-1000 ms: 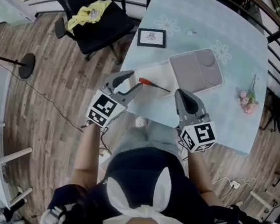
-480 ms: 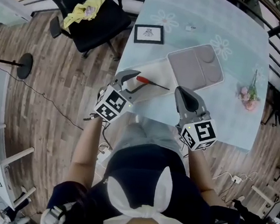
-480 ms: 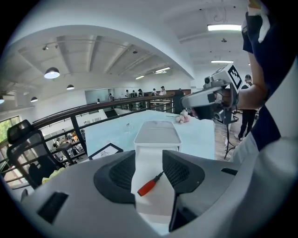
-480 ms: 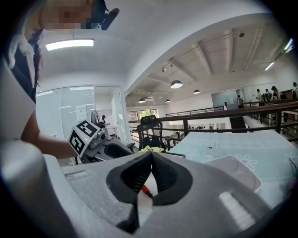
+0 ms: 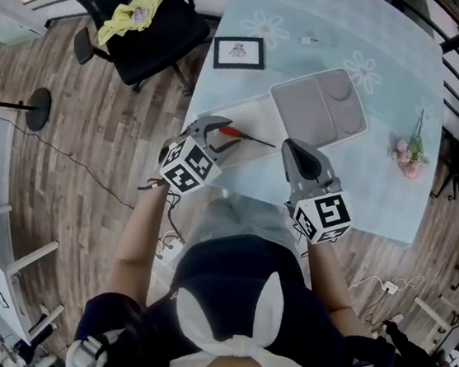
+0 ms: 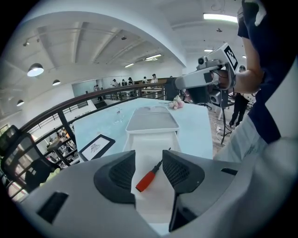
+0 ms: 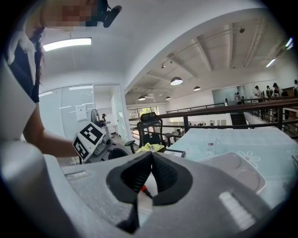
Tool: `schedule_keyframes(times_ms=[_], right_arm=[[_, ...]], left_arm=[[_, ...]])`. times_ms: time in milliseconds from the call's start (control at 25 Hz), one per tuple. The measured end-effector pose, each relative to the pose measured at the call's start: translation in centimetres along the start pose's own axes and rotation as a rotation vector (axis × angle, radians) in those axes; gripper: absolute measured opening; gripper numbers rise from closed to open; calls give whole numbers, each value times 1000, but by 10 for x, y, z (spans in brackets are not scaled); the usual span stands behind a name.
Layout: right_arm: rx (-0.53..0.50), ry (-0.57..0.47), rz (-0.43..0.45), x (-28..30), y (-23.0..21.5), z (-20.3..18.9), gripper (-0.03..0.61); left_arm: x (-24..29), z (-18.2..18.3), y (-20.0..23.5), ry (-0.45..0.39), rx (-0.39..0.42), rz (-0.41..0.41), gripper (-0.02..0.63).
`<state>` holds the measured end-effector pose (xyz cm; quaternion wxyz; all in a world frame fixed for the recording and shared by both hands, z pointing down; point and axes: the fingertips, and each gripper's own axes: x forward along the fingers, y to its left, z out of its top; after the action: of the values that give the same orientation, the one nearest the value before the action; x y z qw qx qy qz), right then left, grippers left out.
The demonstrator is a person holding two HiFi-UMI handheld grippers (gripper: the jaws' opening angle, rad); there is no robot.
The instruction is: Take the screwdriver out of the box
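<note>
The L gripper (image 6: 149,160) is seen w/ jaws set apart, nothing clamped. It is held low over the near end of the white box (image 6: 153,139). The screwdriver (image 6: 145,180) is viewed in the gap between them, red handle nearest, dark shaft angled away to the R. It lies flat on the box floor. Contact btwn the pads and the handle can't be confirmed; from the head view the tips appear just beside the handle.

The R gripper (image 7: 150,160) is seen w/ jaws closed, tips meeting, nothing held. It is kept at the near table edge, apart from the box. Only a sliver of red and black is glimpsed through the slit below its tips.

In the head view the box's near end is covered by the L gripper, and the table's (image 5: 388,40) near edge by the person's body. The grey tray (image 5: 318,106), w/ two recesses, is set touching the box's far end; whether it is the lid can't be told.

No brand is made out on the screwdriver. Square black-and-white patterns are carried on both gripper cubes, no letters. A small drawing is shown in the black picture frame (image 5: 239,53); any print there is too small to read.
</note>
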<state>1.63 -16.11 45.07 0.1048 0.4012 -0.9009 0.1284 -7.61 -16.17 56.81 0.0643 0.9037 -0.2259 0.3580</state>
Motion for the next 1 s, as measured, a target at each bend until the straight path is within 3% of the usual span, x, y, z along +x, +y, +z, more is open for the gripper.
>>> schedule_keyframes(times_ms=[520,760,1000], right_arm=[[7,39,19,13,-7,-9,-2],[14,37,15,19,-13,-10,-2],[16,40,9,21,-19,-9,-2]], left_arm=[[34,-26,-1,121,24,-76,181],[49,-34,-5,196,104,-109,186],[62,-42,-9,247,134,-139,186]])
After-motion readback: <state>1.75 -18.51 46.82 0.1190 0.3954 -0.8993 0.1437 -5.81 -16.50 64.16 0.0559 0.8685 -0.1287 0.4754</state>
